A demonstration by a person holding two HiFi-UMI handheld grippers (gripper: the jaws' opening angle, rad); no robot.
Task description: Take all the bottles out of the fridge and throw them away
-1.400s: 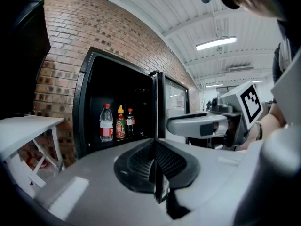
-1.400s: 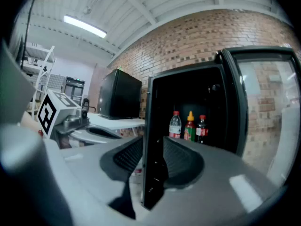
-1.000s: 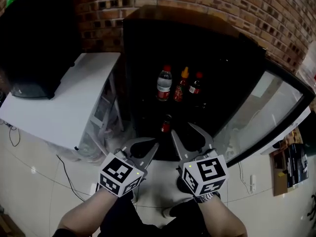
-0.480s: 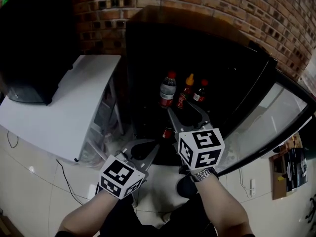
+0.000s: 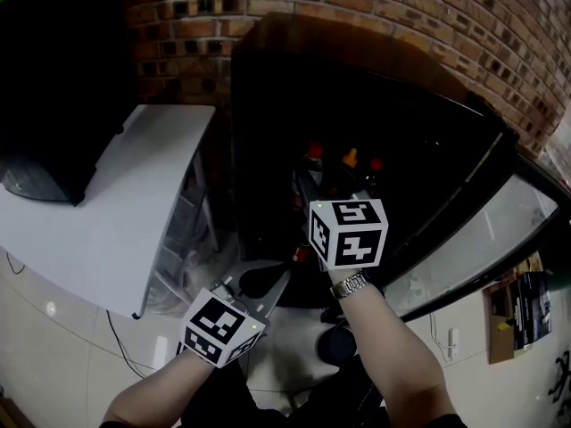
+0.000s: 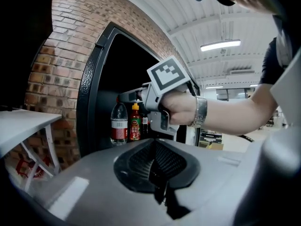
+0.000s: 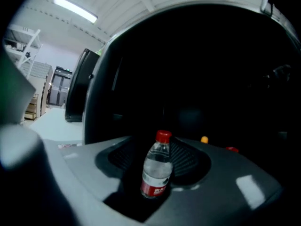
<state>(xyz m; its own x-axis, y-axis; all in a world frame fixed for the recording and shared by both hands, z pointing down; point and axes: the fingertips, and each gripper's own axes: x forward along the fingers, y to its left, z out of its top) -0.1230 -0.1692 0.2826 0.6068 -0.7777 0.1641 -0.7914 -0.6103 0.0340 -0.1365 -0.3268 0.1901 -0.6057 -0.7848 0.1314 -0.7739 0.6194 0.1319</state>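
The right tool's view shows what the head view hides: a water bottle (image 7: 157,171) stands upright on a shelf inside the fridge (image 5: 259,150), between the jaws of the right tool (image 7: 159,160). Those jaws are opening, with the ribbed pads on either side of the bottle and not pressing on it. In the head view that tool's marker cube (image 5: 348,232) covers the bottle bodies, so only three caps show above it. The left tool's view gives the row side-on. The water bottle is at the left, a sauce bottle (image 6: 135,125) is just beside it, and a third bottle (image 6: 144,125) is half hidden behind the right hand (image 6: 179,108), which wears a wristwatch (image 6: 201,112). The left tool (image 6: 154,161) hangs low outside the fridge, its jaws together with nothing between them. A black frame edges the fridge opening, and the glass door (image 5: 473,230) stands swung out to the right. A white surface (image 5: 107,203) sits close against the fridge's left side, with a brick wall (image 5: 375,7) behind both, so the open room lies at the front, where both arms are. The water bottle is clear, with a red cap and a red label band low on its body. The sauce bottle is red with an orange-yellow cap.
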